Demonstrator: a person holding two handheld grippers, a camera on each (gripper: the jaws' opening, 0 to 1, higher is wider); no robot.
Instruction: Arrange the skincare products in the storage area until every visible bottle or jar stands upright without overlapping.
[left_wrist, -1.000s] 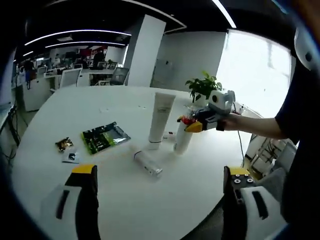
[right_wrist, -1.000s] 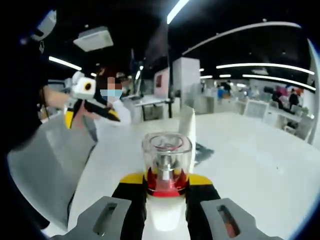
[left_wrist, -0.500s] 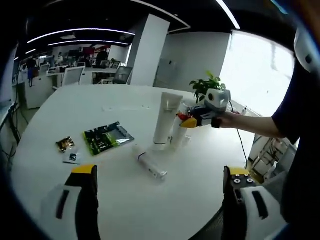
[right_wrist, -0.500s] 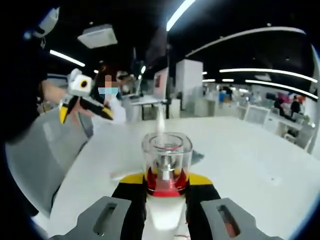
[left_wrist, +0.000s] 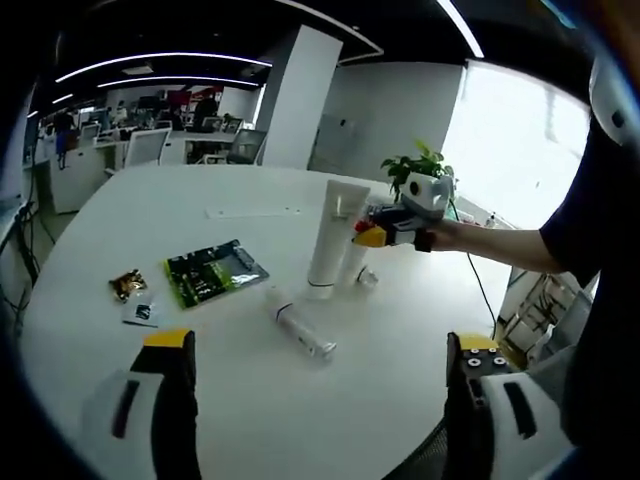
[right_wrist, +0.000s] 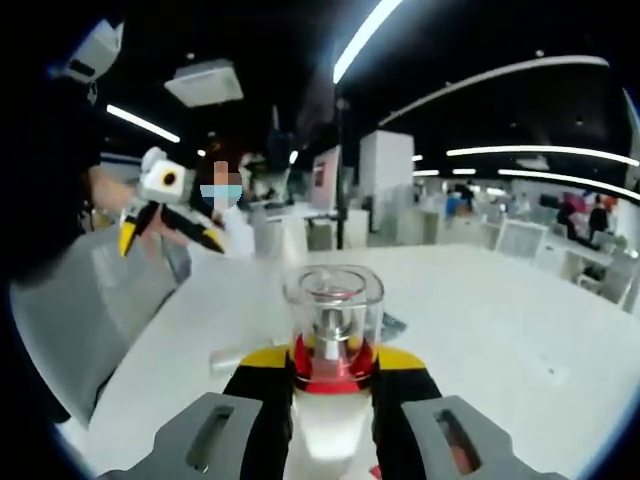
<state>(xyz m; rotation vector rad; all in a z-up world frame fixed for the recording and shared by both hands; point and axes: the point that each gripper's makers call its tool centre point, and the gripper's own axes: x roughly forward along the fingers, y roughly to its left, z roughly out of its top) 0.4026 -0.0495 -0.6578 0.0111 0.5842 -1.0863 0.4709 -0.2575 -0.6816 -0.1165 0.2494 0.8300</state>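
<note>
Jaws of left gripper (left_wrist: 315, 400) stand wide apart, holding nothing, above white table (left_wrist: 120, 220). Beyond them small bottle (left_wrist: 300, 328) lies on its side; green packet (left_wrist: 211, 273) and gold wrapper (left_wrist: 128, 287) further left. White tube (left_wrist: 329, 238) stands upright. Just beside it, right gripper (right_wrist: 330, 385) is clamped on pump bottle (right_wrist: 333, 330) below its clear cap; whether the bottle's base touches the table, cannot tell. Potted plant (left_wrist: 413, 168) behind.
</note>
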